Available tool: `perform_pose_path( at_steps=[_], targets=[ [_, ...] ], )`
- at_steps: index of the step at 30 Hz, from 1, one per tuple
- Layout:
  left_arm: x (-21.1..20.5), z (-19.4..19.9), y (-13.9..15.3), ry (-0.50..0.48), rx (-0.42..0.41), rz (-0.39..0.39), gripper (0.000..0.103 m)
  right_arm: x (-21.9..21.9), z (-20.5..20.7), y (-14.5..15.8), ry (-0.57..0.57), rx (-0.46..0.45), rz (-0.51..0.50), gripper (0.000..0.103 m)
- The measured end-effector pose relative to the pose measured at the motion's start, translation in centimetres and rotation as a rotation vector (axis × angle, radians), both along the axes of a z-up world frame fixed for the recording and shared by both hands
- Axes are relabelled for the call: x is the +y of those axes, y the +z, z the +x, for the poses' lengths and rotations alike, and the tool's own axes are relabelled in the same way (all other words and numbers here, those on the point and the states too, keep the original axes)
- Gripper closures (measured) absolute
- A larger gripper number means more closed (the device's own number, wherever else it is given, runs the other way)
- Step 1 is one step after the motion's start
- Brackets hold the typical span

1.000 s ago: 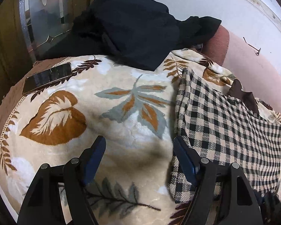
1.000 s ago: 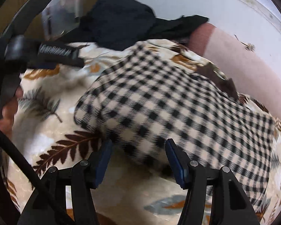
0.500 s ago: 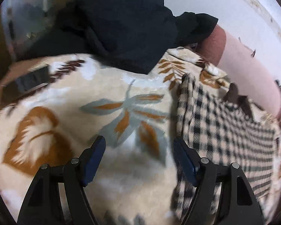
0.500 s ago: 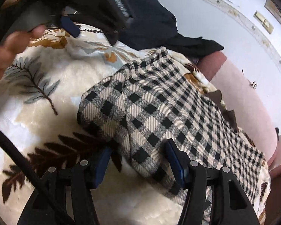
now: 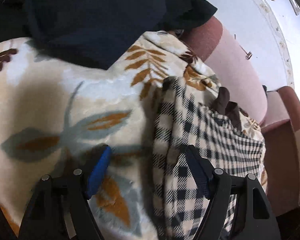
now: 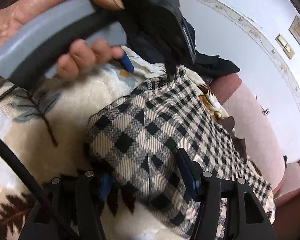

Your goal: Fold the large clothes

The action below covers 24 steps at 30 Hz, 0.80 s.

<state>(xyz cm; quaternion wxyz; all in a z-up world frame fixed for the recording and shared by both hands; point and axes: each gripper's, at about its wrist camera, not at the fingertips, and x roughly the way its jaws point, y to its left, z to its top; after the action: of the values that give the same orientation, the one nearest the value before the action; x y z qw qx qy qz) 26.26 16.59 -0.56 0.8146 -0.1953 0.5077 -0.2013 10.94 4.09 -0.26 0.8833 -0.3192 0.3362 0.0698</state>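
A black-and-cream checked garment (image 5: 206, 140) lies folded on a leaf-patterned blanket (image 5: 50, 100); it also fills the middle of the right wrist view (image 6: 160, 132). My left gripper (image 5: 148, 168) is open, its jaws straddling the garment's left folded edge, right finger over the cloth. My right gripper (image 6: 144, 172) is open, its jaws astride the garment's near corner. The left gripper and the hand holding it (image 6: 50, 20) show at the top of the right wrist view, over the garment's far corner.
A dark navy garment (image 5: 94, 20) is heaped at the back of the blanket. A pink sofa back (image 5: 240, 64) and armrest (image 5: 286, 140) run along the right, under a white wall (image 5: 260, 20). A black cable (image 6: 20, 172) crosses the lower left.
Both grippers have moved forward and lower onto the checked garment. The left one has swung right toward its far left edge; the phone on the blanket has left its view.
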Motion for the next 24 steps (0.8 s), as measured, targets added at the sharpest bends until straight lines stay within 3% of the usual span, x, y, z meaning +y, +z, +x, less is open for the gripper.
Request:
perform_pose_path(
  at_steps=[4,11,13,14,15,17,20,24],
  targets=[
    [-1.1,1.6,-0.1,-0.071,0.024,-0.115,0.028,0.6,0.5,-0.2,-0.005,-0.007,-0.015,0.044],
    [-4.1,2.7,-0.8,-0.136,-0.012,-0.071,0.027,1.6,0.4,-0.8,0.011,-0.02,-0.052,0.053],
    [-4.0,2.9,-1.0,-0.138,-0.013,-0.094,0.027,1.9,0.3,-1.0,0.021,-0.018,-0.062,0.062],
    [-3.9,3.1,-1.1,-0.141,-0.011,-0.105,0.032,2.3,0.1,-1.2,0.029,-0.016,-0.07,0.066],
    [-3.8,3.2,-1.2,-0.146,-0.004,-0.114,0.056,2.6,0.0,-1.3,0.036,-0.021,-0.086,0.071],
    [-3.7,3.5,-1.8,-0.165,0.044,-0.133,0.087,3.2,-0.3,-1.7,0.044,-0.034,-0.116,0.079],
    [-3.5,3.2,-1.3,-0.164,0.029,-0.116,0.09,3.2,-0.5,-1.5,0.037,-0.042,-0.116,0.087],
    [-4.0,2.1,1.4,-0.17,-0.033,-0.061,0.093,2.0,-0.8,0.4,0.014,-0.062,-0.031,0.092]
  ],
)
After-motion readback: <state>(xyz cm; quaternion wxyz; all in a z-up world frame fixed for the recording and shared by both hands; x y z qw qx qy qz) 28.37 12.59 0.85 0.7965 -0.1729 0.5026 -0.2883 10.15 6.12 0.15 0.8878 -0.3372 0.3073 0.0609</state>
